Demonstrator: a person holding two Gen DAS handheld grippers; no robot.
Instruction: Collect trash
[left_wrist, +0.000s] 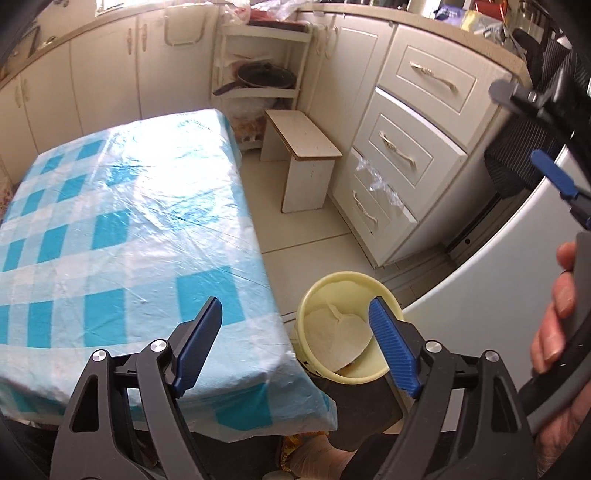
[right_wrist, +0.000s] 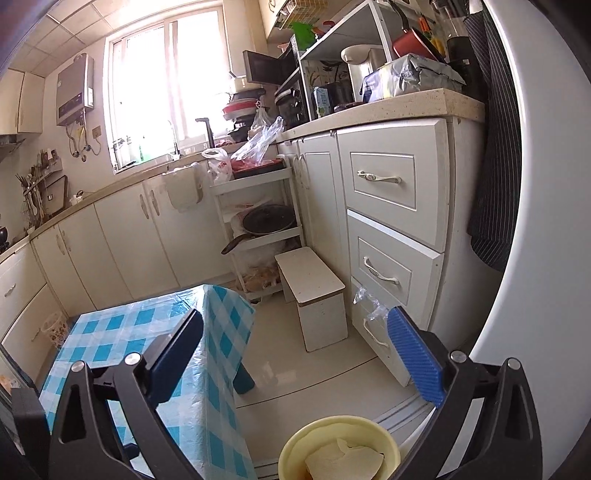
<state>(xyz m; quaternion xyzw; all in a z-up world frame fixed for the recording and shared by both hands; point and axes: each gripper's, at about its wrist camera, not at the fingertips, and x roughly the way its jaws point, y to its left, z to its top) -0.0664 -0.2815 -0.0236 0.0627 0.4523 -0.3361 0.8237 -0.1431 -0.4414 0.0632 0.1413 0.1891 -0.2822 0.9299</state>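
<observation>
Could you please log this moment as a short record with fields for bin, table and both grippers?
bin: pale yellow bin on the floor beside the table's corner, crumpled white paper inside
table: blue-and-white checked cloth under clear plastic, nothing on the part in view
left gripper: open, holding nothing, above the bin
right gripper: open, holding nothing

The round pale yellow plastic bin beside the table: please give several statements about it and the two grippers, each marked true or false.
1. The round pale yellow plastic bin holds crumpled white paper. True.
2. The bin stands on the blue-and-white checked tablecloth. False: it stands on the floor beside the table.
3. The left gripper clamps the paper. False: its fingers are apart, holding nothing.
4. The right gripper is open and empty. True.
5. The small white wooden stool lies tipped over. False: it stands upright.
</observation>
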